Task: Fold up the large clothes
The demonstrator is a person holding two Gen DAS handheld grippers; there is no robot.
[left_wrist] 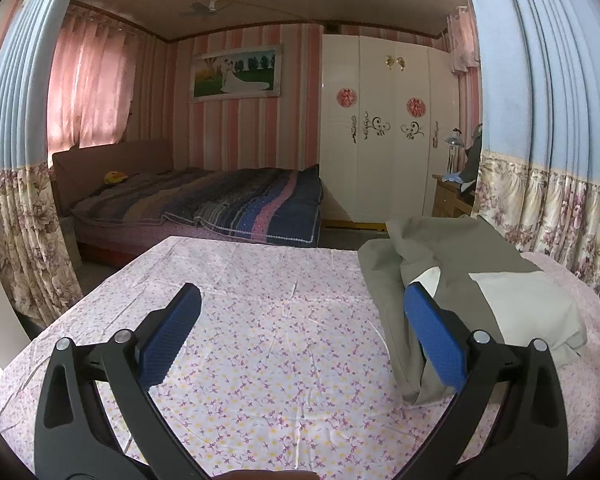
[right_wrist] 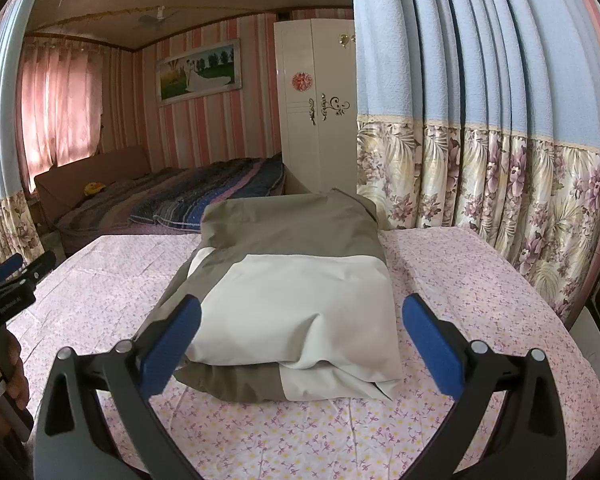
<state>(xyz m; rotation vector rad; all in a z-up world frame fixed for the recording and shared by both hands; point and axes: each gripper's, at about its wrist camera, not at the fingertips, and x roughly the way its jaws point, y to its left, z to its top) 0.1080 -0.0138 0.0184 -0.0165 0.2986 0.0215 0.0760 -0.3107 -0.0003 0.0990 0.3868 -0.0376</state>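
Lying folded, garment (right_wrist: 300, 296) between spread right tongs (right_wrist: 302, 334).

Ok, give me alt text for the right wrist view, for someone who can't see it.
A folded grey and white garment lies on a floral sheet, with the open right gripper just before it. The left gripper shows at the left edge, floral curtains behind.

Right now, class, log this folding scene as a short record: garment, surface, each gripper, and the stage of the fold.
garment: grey and white garment, folded into a bundle
surface: floral sheet on the bed
left gripper: open, empty, beside the garment
right gripper: open, empty, facing the garment
stage: the fold looks done; neither gripper holds cloth
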